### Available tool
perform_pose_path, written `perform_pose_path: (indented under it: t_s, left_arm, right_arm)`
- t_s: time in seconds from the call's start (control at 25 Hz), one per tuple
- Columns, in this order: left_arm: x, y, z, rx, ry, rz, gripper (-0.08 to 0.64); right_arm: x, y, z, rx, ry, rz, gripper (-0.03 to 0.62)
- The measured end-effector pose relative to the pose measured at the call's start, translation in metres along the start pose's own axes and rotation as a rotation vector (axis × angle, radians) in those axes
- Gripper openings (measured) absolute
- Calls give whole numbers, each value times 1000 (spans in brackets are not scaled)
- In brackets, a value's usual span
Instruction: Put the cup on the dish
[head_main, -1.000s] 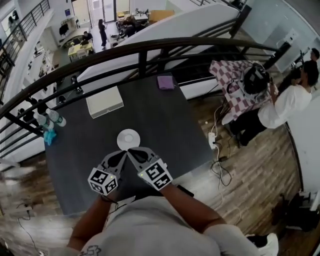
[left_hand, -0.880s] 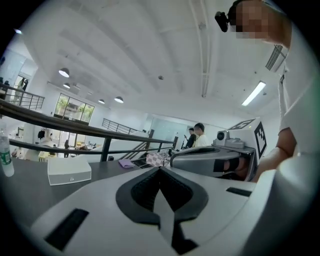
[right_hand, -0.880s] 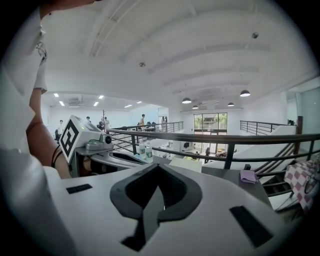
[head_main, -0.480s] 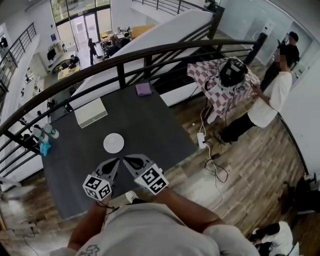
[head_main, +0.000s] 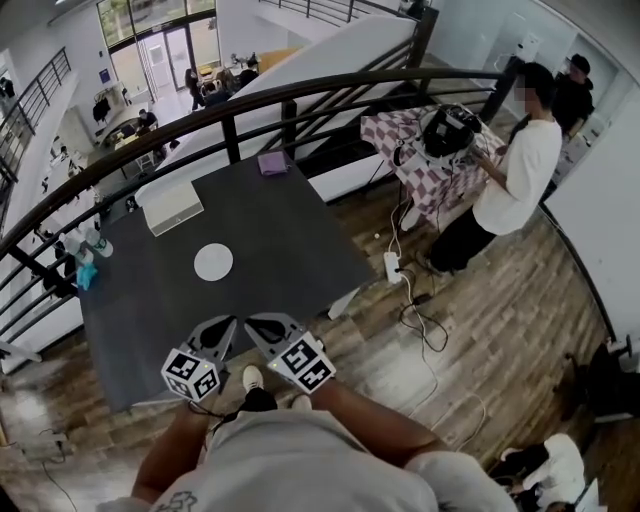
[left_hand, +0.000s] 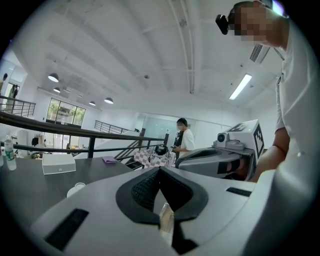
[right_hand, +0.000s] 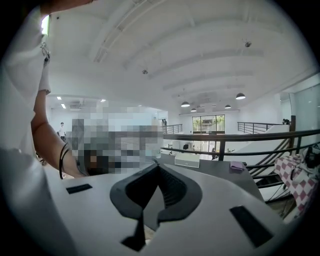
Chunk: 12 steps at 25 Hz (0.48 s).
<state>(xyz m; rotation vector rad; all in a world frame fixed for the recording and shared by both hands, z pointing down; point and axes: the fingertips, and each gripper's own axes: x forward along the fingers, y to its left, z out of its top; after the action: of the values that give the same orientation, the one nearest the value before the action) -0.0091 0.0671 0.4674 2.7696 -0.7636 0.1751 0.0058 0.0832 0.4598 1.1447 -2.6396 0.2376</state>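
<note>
In the head view a white round dish (head_main: 213, 262) lies on the dark table (head_main: 290, 240), and a white cup seems to sit on it, too small to be sure. From the left gripper view the same white cup and dish (left_hand: 76, 189) show low at the left. Both grippers hang close to my body, beyond the table's near edge and well short of the dish. My left gripper (head_main: 227, 323) (left_hand: 160, 172) is shut and holds nothing. My right gripper (head_main: 252, 322) (right_hand: 158, 167) is shut and empty too, right beside the left one.
A white box (head_main: 172, 208) and a purple cloth (head_main: 272, 163) lie at the table's far side, with bottles (head_main: 82, 246) at its left corner. A black railing (head_main: 230, 122) curves behind. A person (head_main: 510, 175) stands at a checkered table (head_main: 420, 150) to the right; cables (head_main: 415, 310) lie on the wooden floor.
The view has drawn back from the table. The dish, just ahead of the fingertips a second ago, now lies farther off. Both grippers stayed shut and side by side.
</note>
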Motion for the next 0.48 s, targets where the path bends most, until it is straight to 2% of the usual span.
perform_pose_path:
  t_s: [0.24,0.48]
  left_arm:
    - [-25,-23,-2,22,-10,-23,8]
    - [-76,-18,0,40,-27,-53,8]
  right_arm:
    - [-15,34,-1,-5,-19,-22,12]
    - [-7,82,13,-24,-26,-80,12]
